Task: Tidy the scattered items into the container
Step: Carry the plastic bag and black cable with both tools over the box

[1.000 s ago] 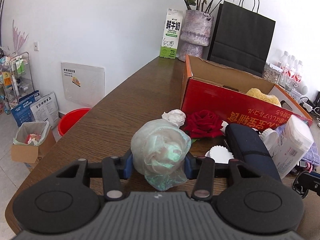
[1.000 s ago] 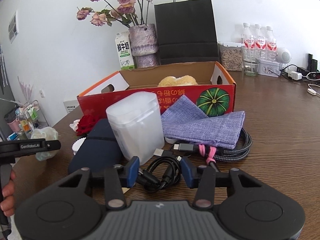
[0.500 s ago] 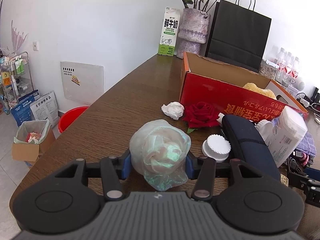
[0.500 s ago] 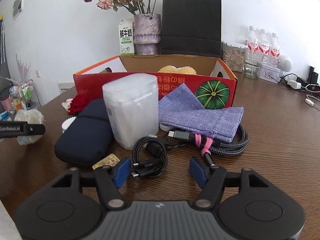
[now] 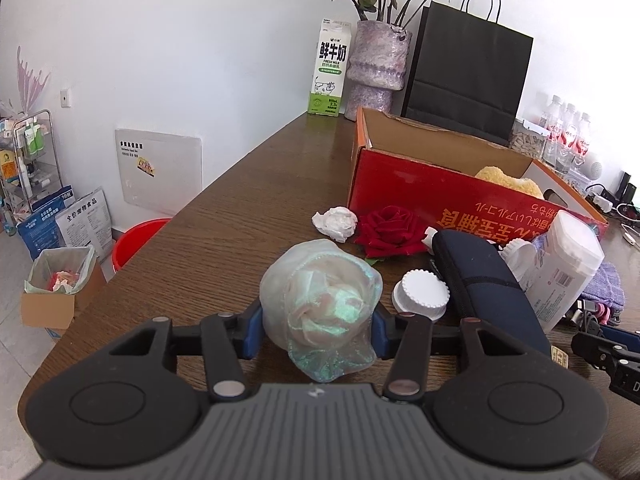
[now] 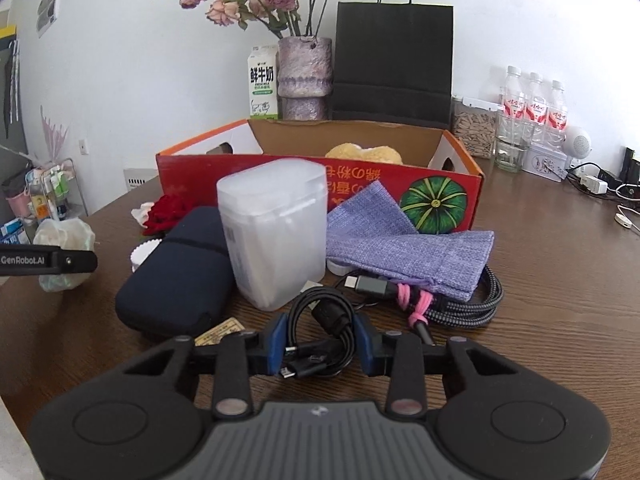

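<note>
**Gripping at both ends of the clutter**

Your left gripper (image 5: 318, 322) pinches the pale gauze bundle (image 5: 320, 300) between both pads, at the table's (image 5: 248, 216) near left edge. Rightward: white lid (image 5: 420, 294), dark case (image 6: 176, 276), frosted jar (image 6: 276, 232), purple pouch (image 6: 404, 248). The red box (image 6: 320, 184) stands behind them. Your right gripper (image 6: 320, 344) is closing; the coiled black cable (image 6: 320, 332) sits between its pads, both touching.

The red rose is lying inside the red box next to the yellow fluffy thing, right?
Not quite. The red rose lies on the table outside the red box, in front of its wall, as the left wrist view shows. Only the yellow fluffy thing is inside.
</note>
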`<state>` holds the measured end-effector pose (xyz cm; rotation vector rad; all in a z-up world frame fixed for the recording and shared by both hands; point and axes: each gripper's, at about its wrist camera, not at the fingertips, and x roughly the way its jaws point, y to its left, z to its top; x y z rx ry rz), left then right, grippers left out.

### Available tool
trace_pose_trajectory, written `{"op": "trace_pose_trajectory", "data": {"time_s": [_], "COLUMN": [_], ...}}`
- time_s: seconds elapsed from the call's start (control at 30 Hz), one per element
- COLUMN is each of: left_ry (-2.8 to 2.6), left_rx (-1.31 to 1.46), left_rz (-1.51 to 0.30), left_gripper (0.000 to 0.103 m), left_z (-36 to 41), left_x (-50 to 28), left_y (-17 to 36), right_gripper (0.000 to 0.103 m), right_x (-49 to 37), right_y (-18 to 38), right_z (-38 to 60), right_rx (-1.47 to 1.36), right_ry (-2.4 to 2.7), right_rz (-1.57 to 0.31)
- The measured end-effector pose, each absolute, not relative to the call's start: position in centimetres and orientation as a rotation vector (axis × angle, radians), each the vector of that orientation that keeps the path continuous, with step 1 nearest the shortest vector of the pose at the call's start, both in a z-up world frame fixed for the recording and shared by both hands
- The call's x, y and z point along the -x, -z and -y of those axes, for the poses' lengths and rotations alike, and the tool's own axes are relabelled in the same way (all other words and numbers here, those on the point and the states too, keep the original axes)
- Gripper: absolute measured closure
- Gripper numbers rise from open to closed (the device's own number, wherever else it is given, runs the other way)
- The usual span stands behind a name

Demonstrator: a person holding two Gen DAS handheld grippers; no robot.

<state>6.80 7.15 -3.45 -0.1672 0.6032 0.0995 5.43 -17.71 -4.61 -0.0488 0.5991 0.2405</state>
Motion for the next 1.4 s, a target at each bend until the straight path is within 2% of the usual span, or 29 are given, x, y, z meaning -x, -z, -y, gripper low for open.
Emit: {"op": "trace_pose_trajectory", "data": {"time_s": [0.53, 0.93, 1.17, 1.4], "left_ry": [-0.055, -0.003, 0.022, 0.018], "left_rx": [0.145, 0.169, 0.162, 0.094], "left_rz": [-0.414, -0.356, -0.380, -0.433], "left_gripper": [0.055, 0.055, 0.054, 0.055], "left_z": [-5.8, -3.1, -0.6, 1.2], "left_x": [-7.9, -15.6, -22.3, -26.2], "left_y": [-2.3, -6.2, -5.4, -0.7], "right_gripper": [0.069, 0.069, 0.069, 0.069], "right_x": [-4.6, -11.2, -18.0, -21.3], "right_y": [-1.5, -5.0, -4.6, -1.5], "right_z": [19.4, 19.5, 19.2, 20.8], "right_rx": [0.009, -0.032, -0.061, -0.093], "right_ry": [-0.232, -0.199, -0.152, -0.090], "right_rz": [-0.386, -0.273, -0.282, -0.358]}}
